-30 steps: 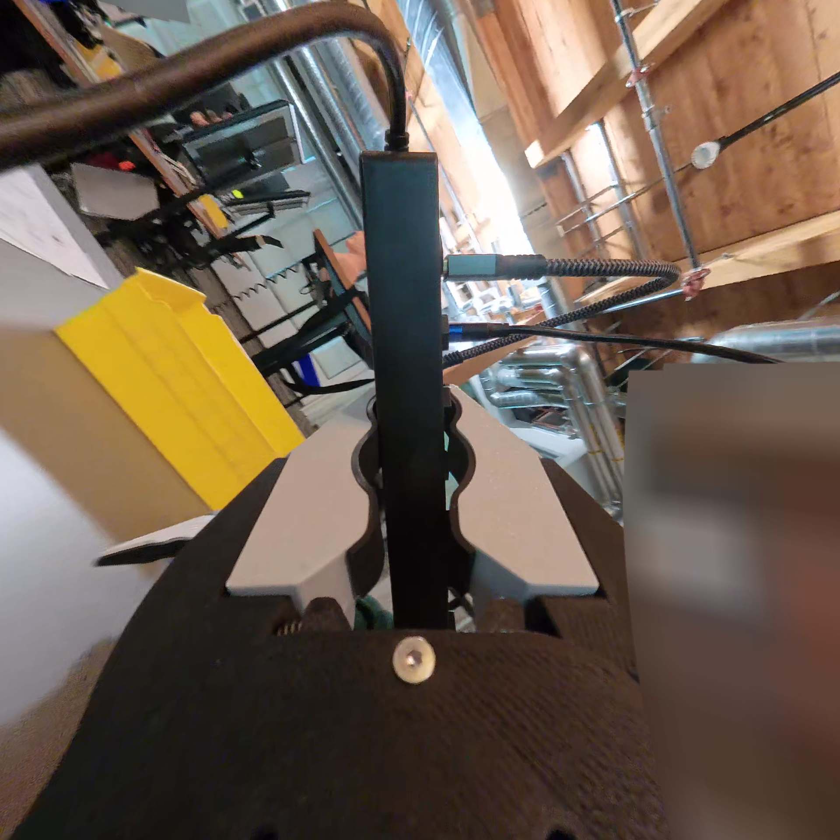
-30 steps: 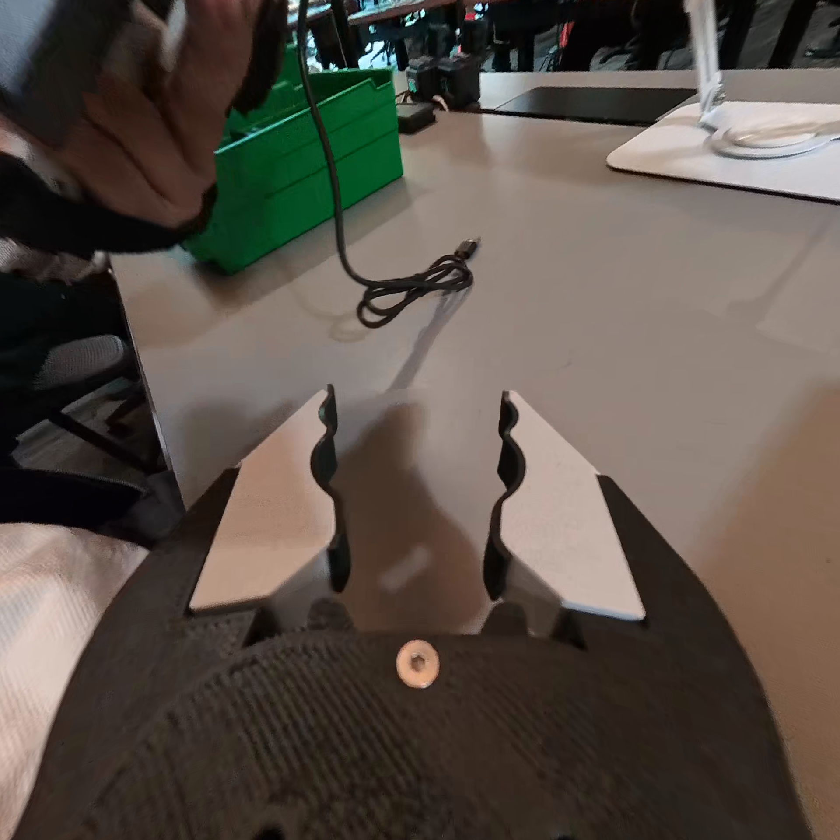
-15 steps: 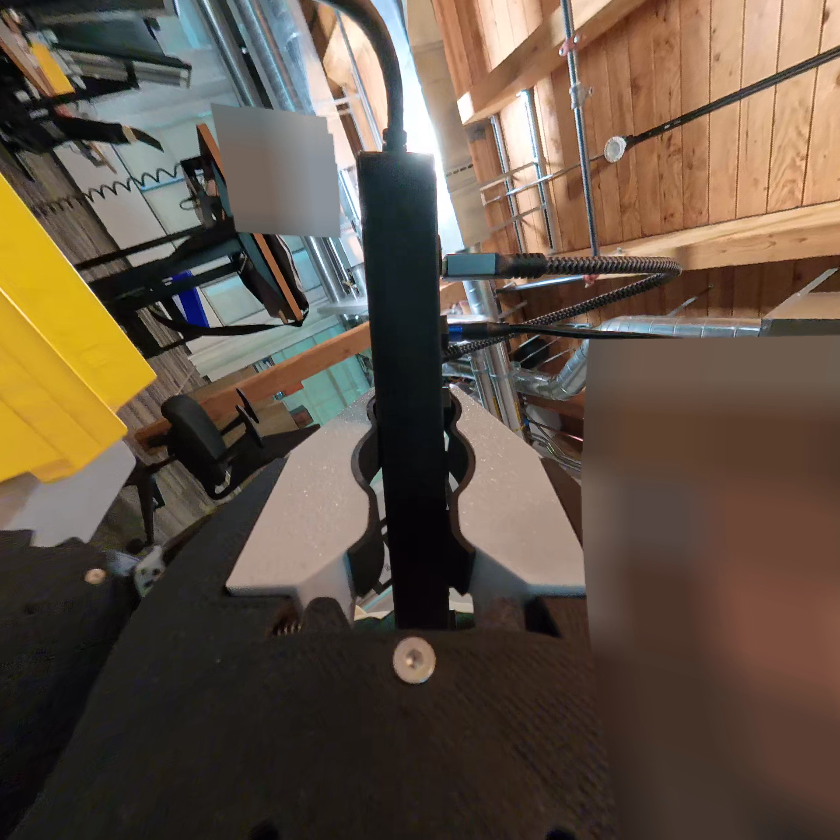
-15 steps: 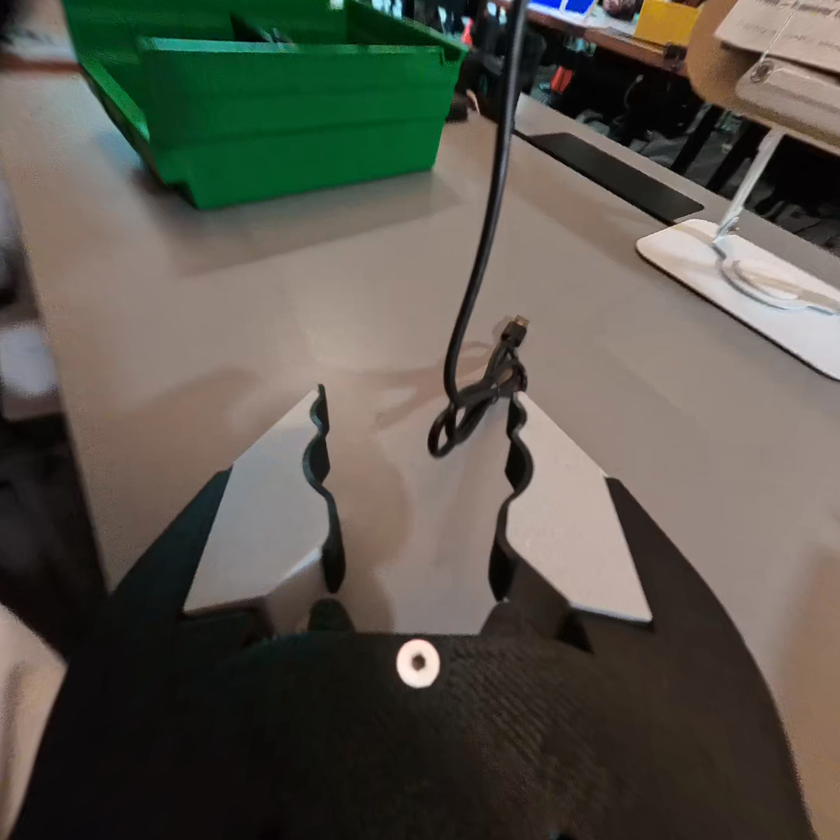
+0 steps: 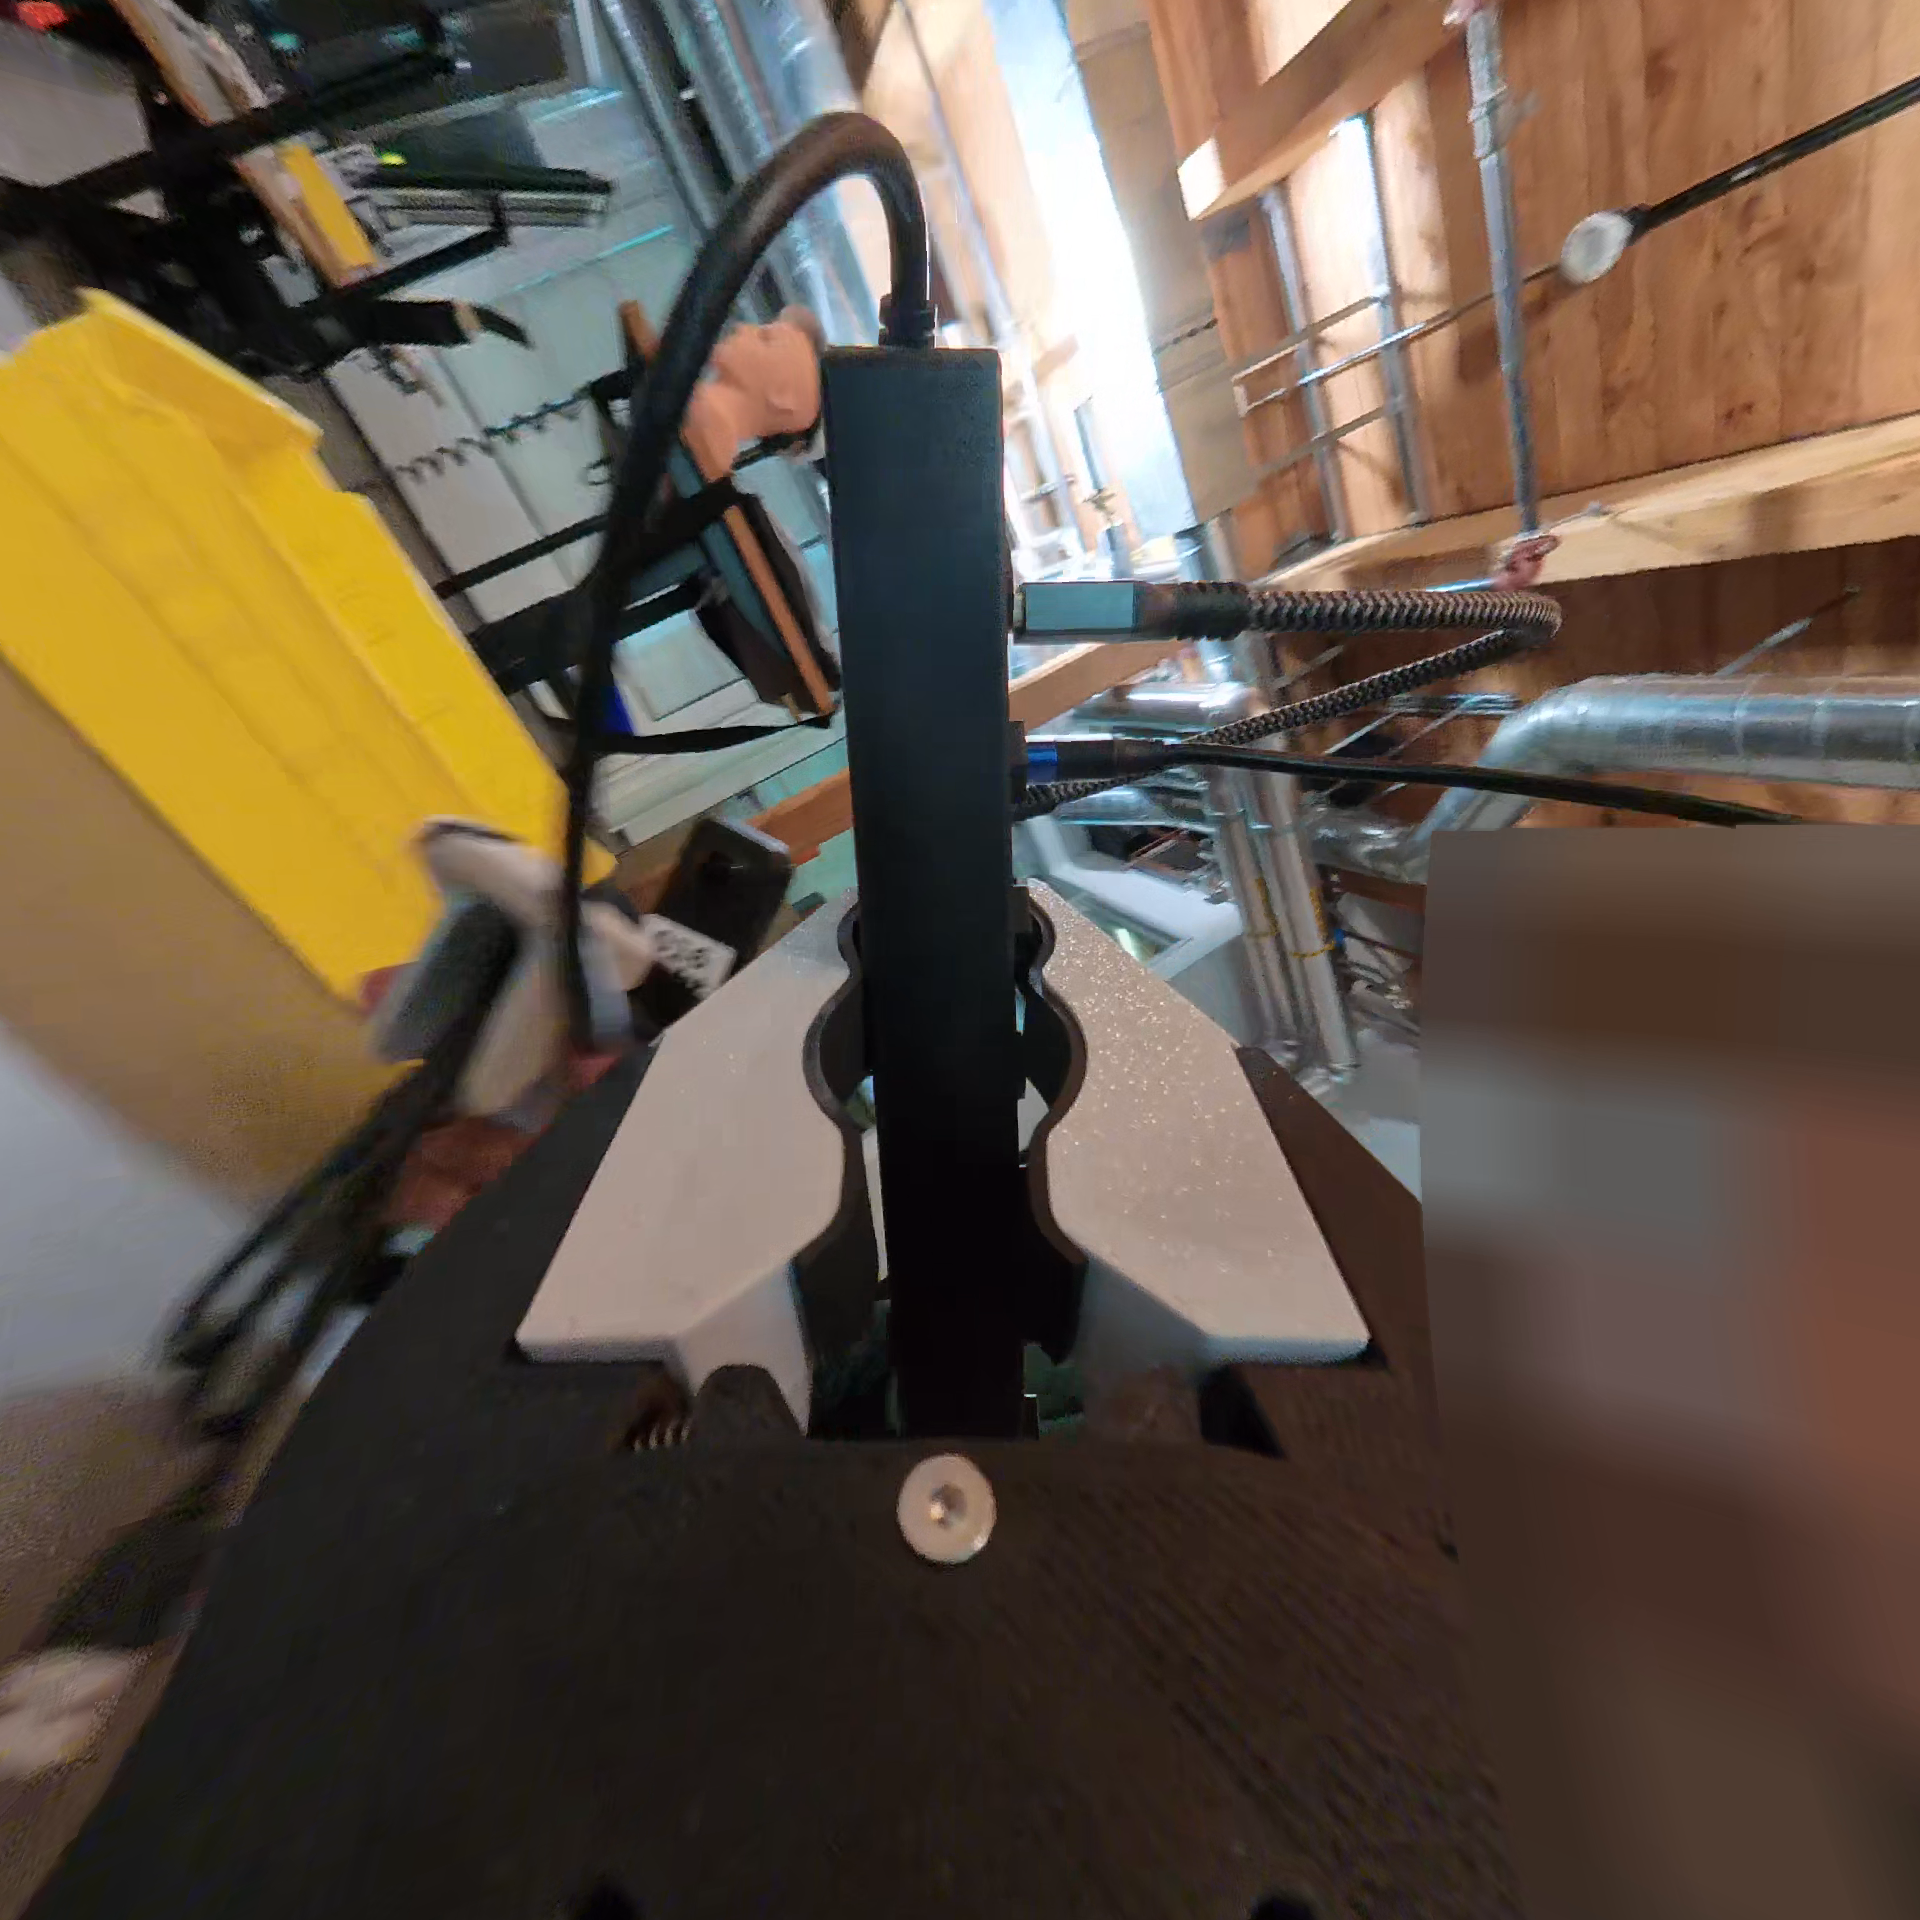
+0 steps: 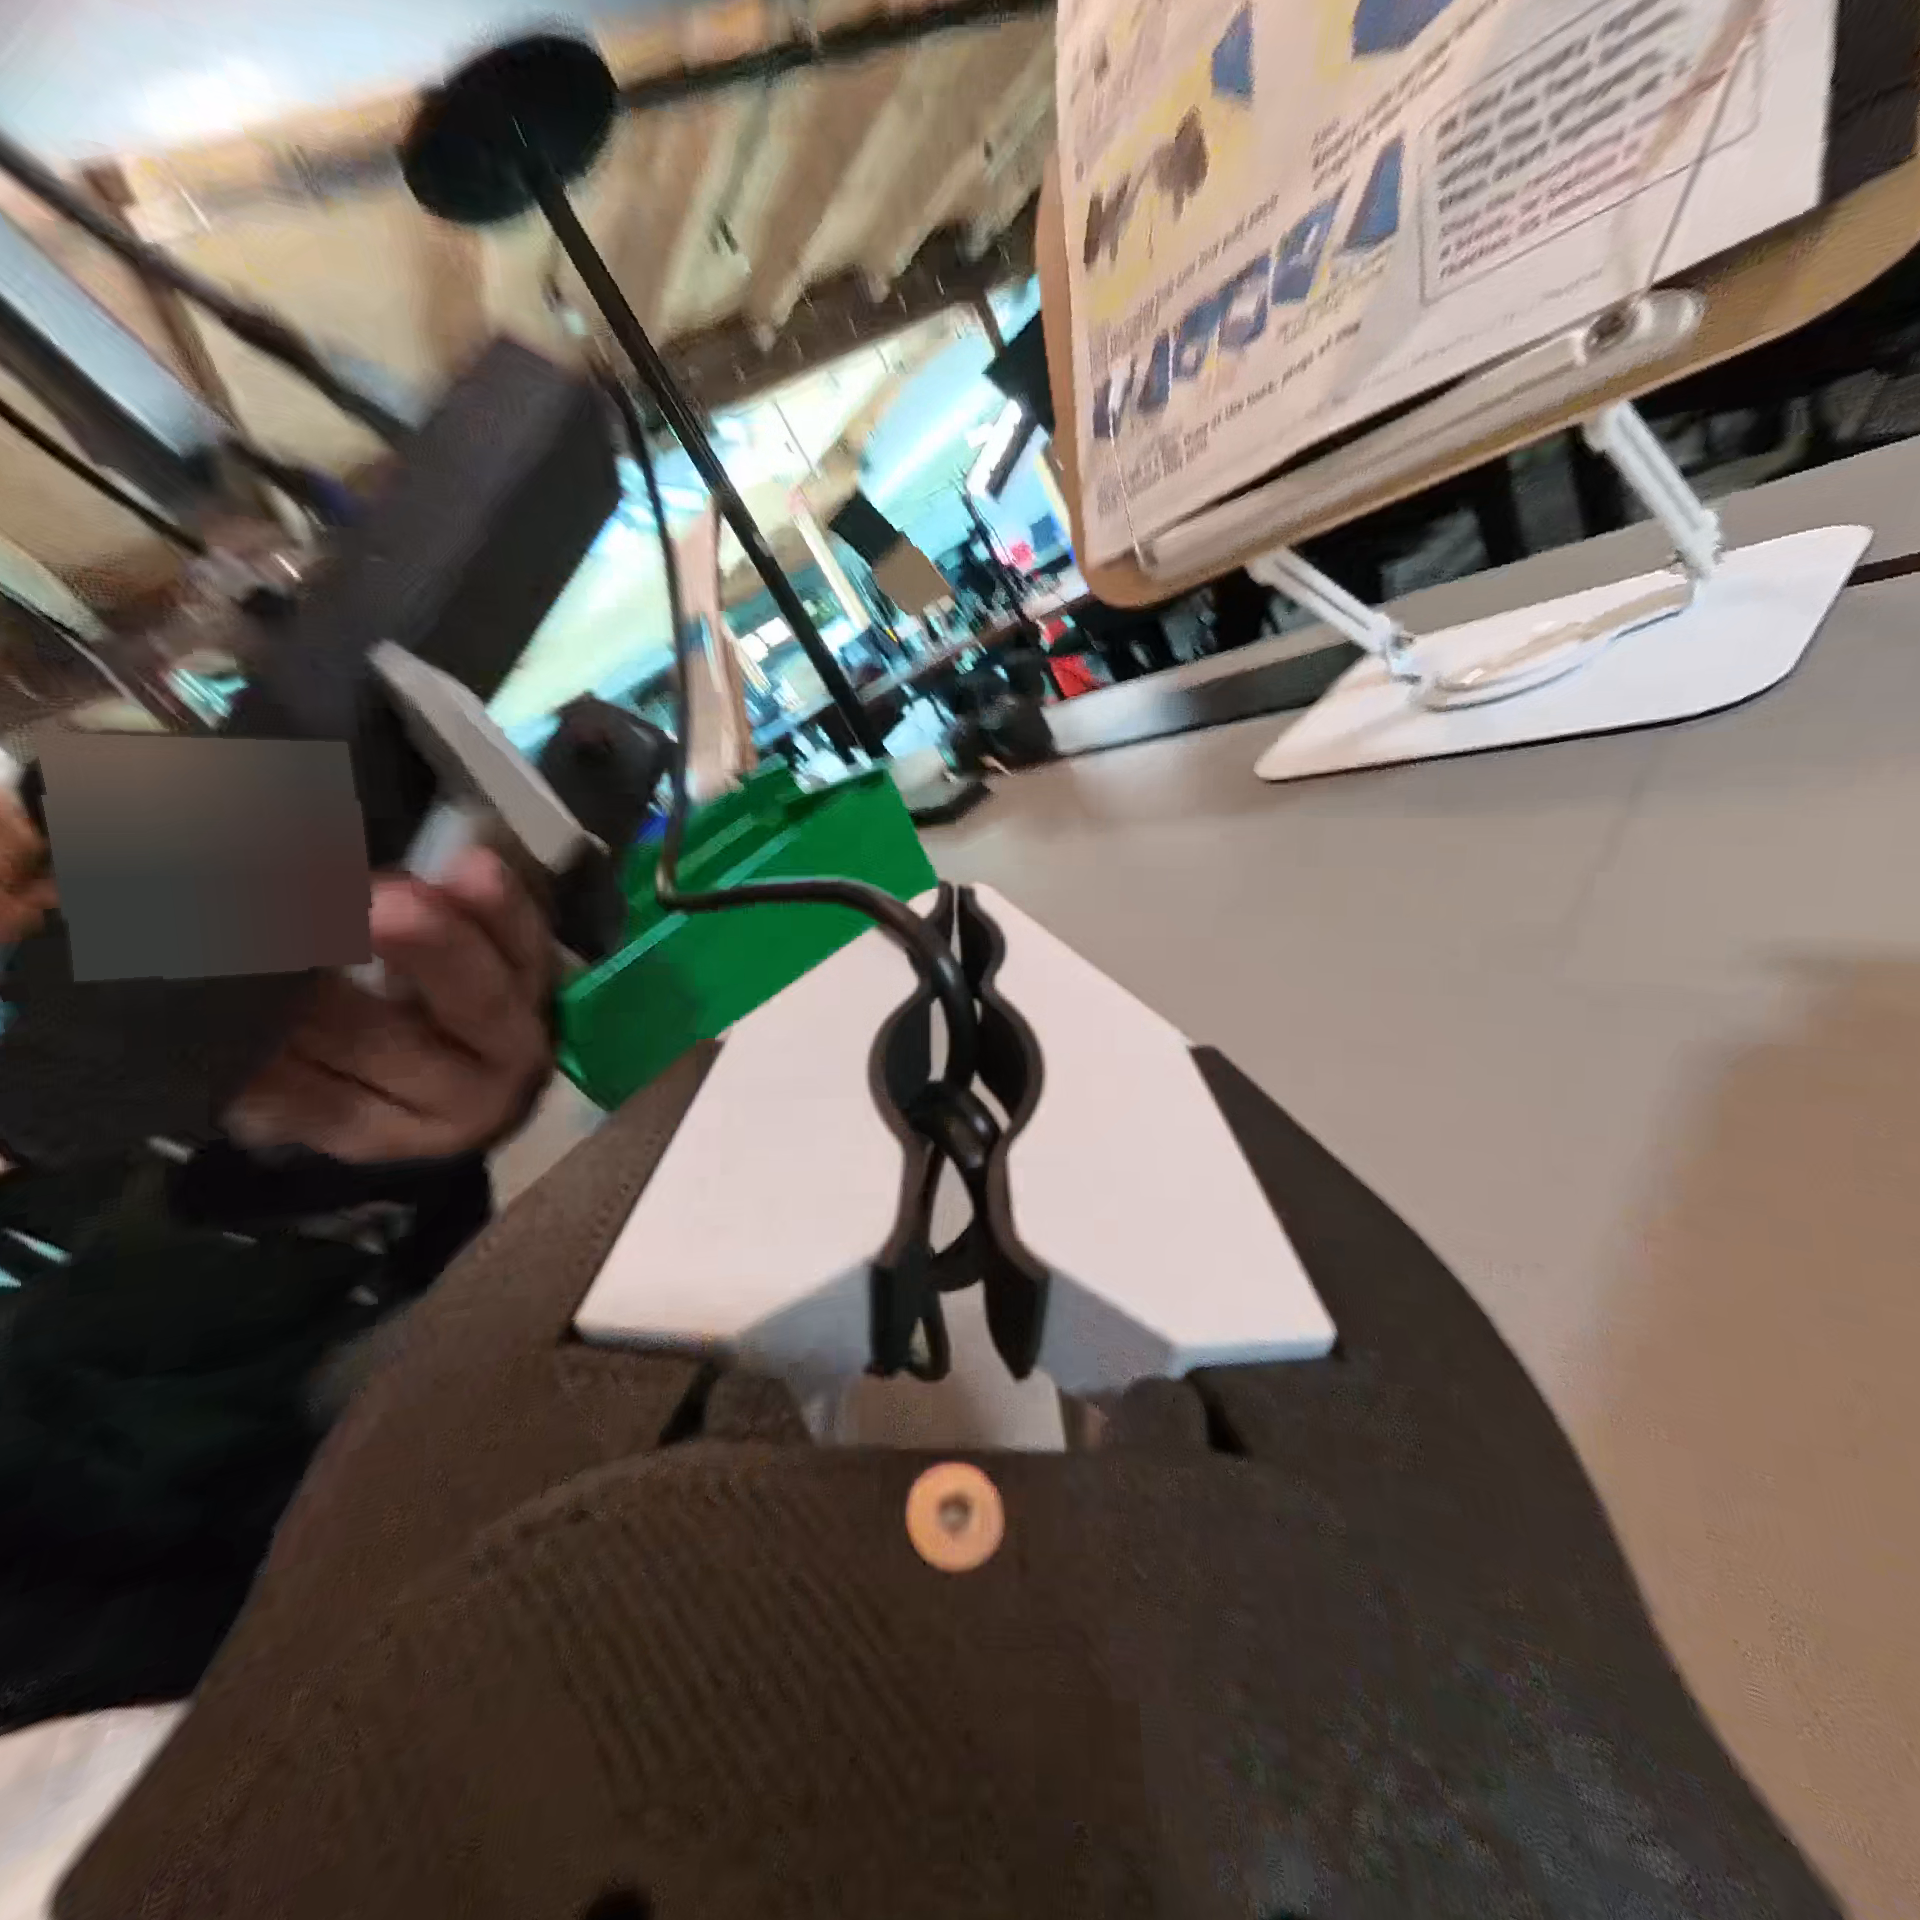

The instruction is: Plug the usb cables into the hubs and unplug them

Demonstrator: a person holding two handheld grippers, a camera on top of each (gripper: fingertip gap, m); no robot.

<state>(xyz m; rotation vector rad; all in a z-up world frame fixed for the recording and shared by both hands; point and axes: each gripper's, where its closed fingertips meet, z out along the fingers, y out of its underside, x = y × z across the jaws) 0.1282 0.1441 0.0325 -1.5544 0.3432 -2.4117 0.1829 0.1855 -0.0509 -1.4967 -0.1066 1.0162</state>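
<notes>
Left hand-held gripper [image 5: 940,1091] clamps the black hub [image 5: 914,727] upright at frame centre; right hand-held gripper [image 6: 956,1049] pinches a bunched thin black cable [image 6: 940,997].

Two cables, one braided [image 5: 1351,613], sit plugged into the hub's right side. Limp cord will likely flop; better gripped at its rigid plug.

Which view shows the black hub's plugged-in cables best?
The left wrist view: the black hub stands in the left gripper, two plugs in its side. The right wrist view shows neither hub nor plugs clearly.
</notes>
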